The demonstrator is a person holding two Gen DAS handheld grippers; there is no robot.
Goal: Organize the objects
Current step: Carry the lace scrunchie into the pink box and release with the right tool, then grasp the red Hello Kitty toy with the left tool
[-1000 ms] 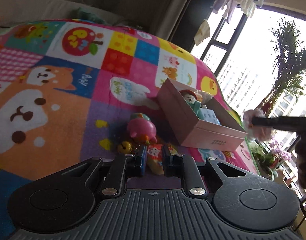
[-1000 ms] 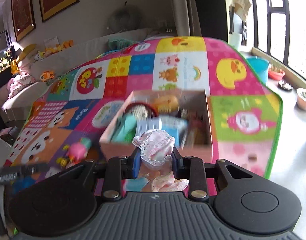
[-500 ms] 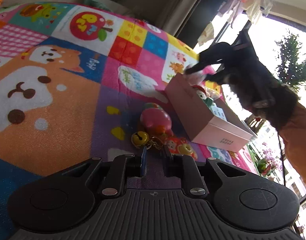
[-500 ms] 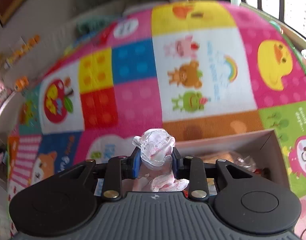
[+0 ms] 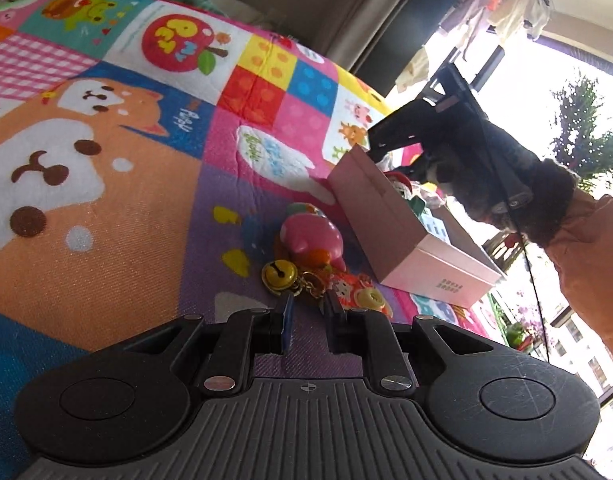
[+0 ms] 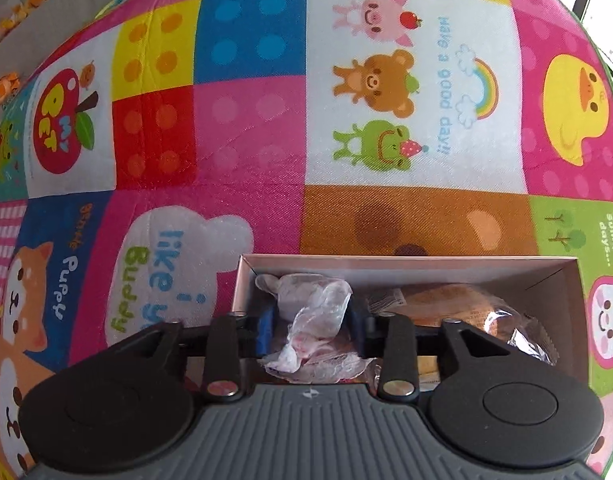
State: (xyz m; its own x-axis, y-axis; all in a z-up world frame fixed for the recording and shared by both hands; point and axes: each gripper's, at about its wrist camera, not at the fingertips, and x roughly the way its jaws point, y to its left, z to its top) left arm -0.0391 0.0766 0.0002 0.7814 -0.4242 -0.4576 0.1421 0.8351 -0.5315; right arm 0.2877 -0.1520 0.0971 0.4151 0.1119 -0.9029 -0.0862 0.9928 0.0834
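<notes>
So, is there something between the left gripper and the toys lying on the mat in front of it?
Nothing visible. The left gripper is open and empty, and the yellow bell with its chain lies just ahead of the fingertips on bare mat. The pink toy sits behind the bell, beside the pink box.

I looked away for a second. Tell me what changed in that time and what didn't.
The right gripper carried the lacy pink-and-white bundle from in front of the pink box to over its interior; its jaws look wider apart now, so it may be letting go. The left gripper moved nearer the yellow bell, holding nothing. The pink toy and box stayed put.
</notes>
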